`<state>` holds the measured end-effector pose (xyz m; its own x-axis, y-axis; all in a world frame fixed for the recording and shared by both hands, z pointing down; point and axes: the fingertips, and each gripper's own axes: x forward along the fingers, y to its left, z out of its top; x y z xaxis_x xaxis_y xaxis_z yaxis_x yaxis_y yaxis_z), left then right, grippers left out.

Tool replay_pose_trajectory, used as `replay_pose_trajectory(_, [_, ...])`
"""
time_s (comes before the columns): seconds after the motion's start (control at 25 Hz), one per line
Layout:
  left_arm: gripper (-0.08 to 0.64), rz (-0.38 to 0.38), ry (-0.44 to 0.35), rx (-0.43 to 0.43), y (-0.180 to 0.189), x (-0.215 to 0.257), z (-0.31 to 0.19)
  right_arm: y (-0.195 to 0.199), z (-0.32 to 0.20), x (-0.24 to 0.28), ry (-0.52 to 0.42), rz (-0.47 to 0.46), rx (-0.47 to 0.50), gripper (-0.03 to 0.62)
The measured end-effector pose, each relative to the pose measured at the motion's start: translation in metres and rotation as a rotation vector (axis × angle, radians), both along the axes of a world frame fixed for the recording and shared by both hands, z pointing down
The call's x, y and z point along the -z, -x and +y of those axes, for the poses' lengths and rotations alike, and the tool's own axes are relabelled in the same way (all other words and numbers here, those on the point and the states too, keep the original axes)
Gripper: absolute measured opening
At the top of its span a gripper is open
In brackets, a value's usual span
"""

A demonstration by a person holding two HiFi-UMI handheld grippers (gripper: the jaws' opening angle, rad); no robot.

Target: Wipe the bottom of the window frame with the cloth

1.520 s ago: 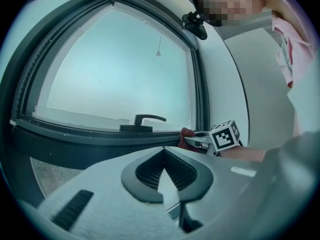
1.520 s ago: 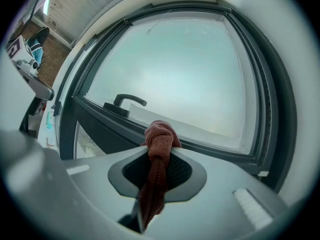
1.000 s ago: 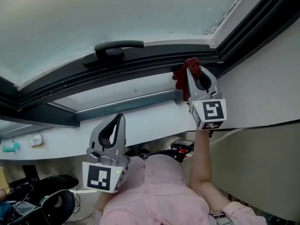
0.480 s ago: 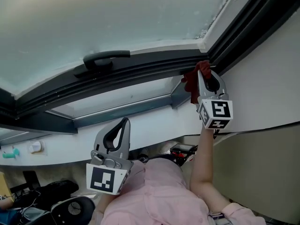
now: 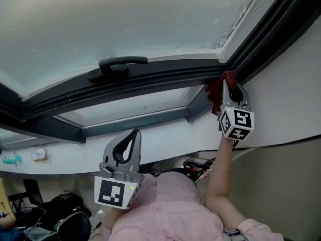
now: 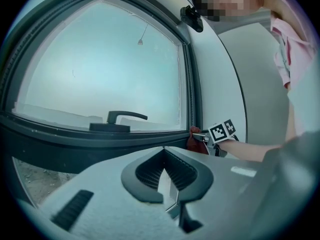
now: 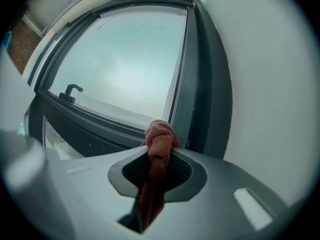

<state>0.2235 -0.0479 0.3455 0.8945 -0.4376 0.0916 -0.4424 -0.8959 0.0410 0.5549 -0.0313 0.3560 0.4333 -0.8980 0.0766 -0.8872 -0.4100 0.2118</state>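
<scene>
- Jaws first: the right gripper (image 5: 232, 89) is clamped tight on the dark red cloth (image 7: 160, 137), while the left gripper (image 6: 163, 156) has its jaws pressed together with nothing between them.
- Right of centre in the head view, the cloth sits jammed into the lower right corner of the window frame (image 5: 155, 79), right where the dark bottom rail meets the dark side rail.
- The left gripper hangs low in the lower left of that view, well apart from the frame, over the person's pink shirt (image 5: 170, 207).
- Surface now: a dark grey frame round frosted, pale blue-green glass (image 5: 125, 19), with a black handle (image 5: 120, 64) lying along the bottom rail, left of centre.
- Under the rail runs a white sill (image 5: 165, 134); a plain white wall (image 5: 286, 84) fills the right side.
- In the right gripper view the cloth is a long narrow strip: its long axis runs up the middle of the frame between the jaws.
- Its bunched, knotted end pokes out past the jaw tips, pointing at the frame corner; the loose tail trails back to the bottom edge.
</scene>
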Motion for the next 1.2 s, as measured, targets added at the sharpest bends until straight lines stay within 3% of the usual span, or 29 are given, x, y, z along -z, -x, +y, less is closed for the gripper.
replay_pose_trajectory(0.12, [-0.005, -0.004, -0.001, 0.017, 0.012, 0.000, 0.000, 0.009, 0.002, 0.007, 0.002, 0.019, -0.021, 0.061])
replay_pose_trajectory(0.2, [-0.005, -0.008, 0.000, 0.024, 0.021, -0.001, -0.001, 0.033, 0.003, 0.019, -0.049, 0.016, 0.005, 0.061])
replay_pose_trajectory(0.32, [-0.005, 0.014, -0.005, 0.037, 0.035, 0.005, -0.005, 0.096, -0.008, 0.039, -0.144, -0.012, 0.129, 0.061])
replay_pose_trajectory(0.44, [-0.005, 0.045, -0.003, 0.057, 0.050, 0.011, -0.009, 0.165, -0.033, 0.045, -0.171, -0.031, 0.282, 0.061])
replay_pose_trajectory(0.6, [-0.005, 0.071, -0.011, 0.086, 0.074, 0.020, -0.014, 0.236, -0.061, 0.037, -0.128, -0.038, 0.423, 0.061])
replay_pose_trajectory(0.84, [-0.005, -0.003, 0.004, 0.124, 0.118, 0.007, -0.023, 0.316, -0.102, 0.014, -0.049, -0.059, 0.564, 0.061])
replay_pose_trajectory(1.04, [-0.005, 0.014, -0.005, 0.180, 0.150, 0.009, -0.033, 0.346, -0.127, -0.020, 0.031, -0.084, 0.606, 0.061])
replay_pose_trajectory(1.2, [-0.005, 0.031, -0.002, 0.235, 0.170, 0.013, -0.041, 0.347, -0.145, -0.035, 0.063, -0.071, 0.594, 0.061])
